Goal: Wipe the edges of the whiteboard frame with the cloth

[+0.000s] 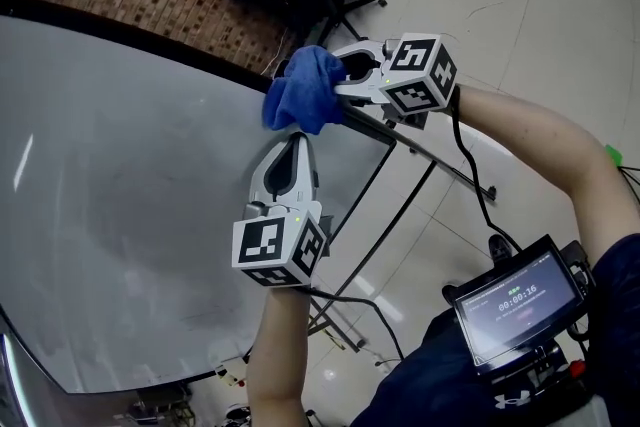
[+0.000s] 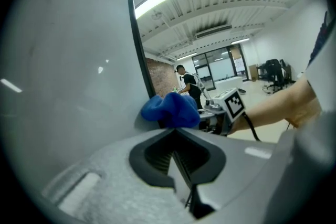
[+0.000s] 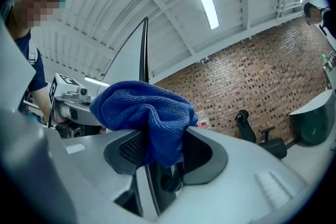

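- From the head view, the right gripper [image 1: 343,75] pinches a bunched blue cloth [image 1: 303,91] against the black frame [image 1: 150,39] of the whiteboard [image 1: 120,195], close to a corner; I reckon the cloth may ride off that thin edge onto the board face if the hand drifts sideways, leaving part of the frame unwiped
- The left gripper [image 1: 296,141] has its tongs pressed together on nothing, tips just beside the cloth and close to the board; whether they touch it I cannot tell; hard plastic on that smooth, glossy grey sheet could scuff it
- The board sits on a thin metal stand [image 1: 352,215] over a shiny tiled floor [image 1: 520,25]; a firm push might make it rock or shift
- In the left gripper view, the closed jaws are pale grey plastic with dark ribbed pads; the frame is a narrow, straight, dark strip along a flat, faintly reflective panel; the cloth looks soft and lumpy, a rounded wad
- In the right gripper view, the jaws stand part-way apart, clamped on a thick fold of the cloth, with the frame's edge running between them; the fabric is looped microfibre, plush and grippy; it could snag at the corner and pull out of the pads; behind are a rough brick wall [image 3: 252,78] and a black office chair [image 3: 251,128]
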